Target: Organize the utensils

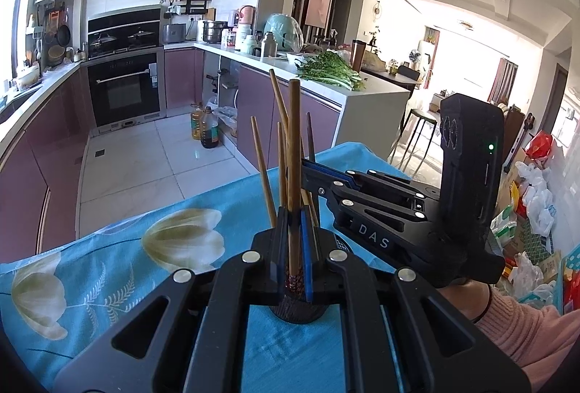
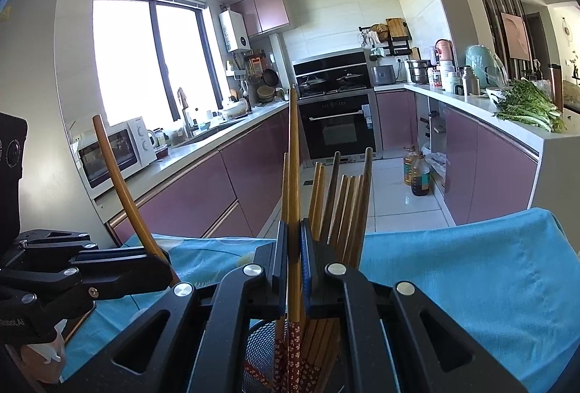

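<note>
Wooden, stiff and light, one chopstick [image 1: 294, 175] in each pinching claw, left claw [image 1: 295, 269] and right claw [image 2: 294, 269], we are gripping low, above the mesh holder [image 2: 261, 349].

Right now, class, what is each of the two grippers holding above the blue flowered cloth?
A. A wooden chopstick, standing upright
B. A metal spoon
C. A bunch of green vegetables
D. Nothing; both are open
A: the left gripper is shut on one upright chopstick, and the right gripper on another chopstick, both above the mesh holder.
</note>
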A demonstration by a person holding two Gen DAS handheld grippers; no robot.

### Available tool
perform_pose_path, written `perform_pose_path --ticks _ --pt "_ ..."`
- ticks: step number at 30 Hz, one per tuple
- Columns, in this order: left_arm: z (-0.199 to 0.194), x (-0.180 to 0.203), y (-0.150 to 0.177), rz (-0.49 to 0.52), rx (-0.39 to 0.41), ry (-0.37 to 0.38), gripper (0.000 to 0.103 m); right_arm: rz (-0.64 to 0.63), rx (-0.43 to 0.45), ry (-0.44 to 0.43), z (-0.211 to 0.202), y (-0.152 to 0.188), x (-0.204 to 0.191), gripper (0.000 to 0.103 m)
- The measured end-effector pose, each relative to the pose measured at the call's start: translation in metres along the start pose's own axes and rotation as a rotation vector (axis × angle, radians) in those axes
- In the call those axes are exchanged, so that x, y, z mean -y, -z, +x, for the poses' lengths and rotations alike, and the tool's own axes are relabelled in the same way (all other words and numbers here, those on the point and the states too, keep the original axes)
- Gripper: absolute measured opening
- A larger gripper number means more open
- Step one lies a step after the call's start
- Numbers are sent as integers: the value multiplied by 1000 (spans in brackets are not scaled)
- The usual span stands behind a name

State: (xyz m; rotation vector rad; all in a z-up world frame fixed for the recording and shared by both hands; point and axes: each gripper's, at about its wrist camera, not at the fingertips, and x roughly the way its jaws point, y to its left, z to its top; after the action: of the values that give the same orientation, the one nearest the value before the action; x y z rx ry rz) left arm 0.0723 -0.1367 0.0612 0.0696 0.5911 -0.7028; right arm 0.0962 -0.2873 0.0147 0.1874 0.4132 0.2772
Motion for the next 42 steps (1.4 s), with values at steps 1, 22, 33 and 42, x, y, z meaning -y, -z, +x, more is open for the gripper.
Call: perform_pose_path --ticks 1,22,33,42 --pt "0 -1 -1 0 -2 -1 7 -2 0 0 0 1 -1 6" --pt "26 -9 2 15 -79 0 9 3 -110 2 2 26 4 6" --pt "41 -20 16 -13 -62 -9 25 18 -118 0 -9 33 3 26" --pt "8 -44 41 -64 19 -103 45 -42 -100 6 -26 44 -14 58"
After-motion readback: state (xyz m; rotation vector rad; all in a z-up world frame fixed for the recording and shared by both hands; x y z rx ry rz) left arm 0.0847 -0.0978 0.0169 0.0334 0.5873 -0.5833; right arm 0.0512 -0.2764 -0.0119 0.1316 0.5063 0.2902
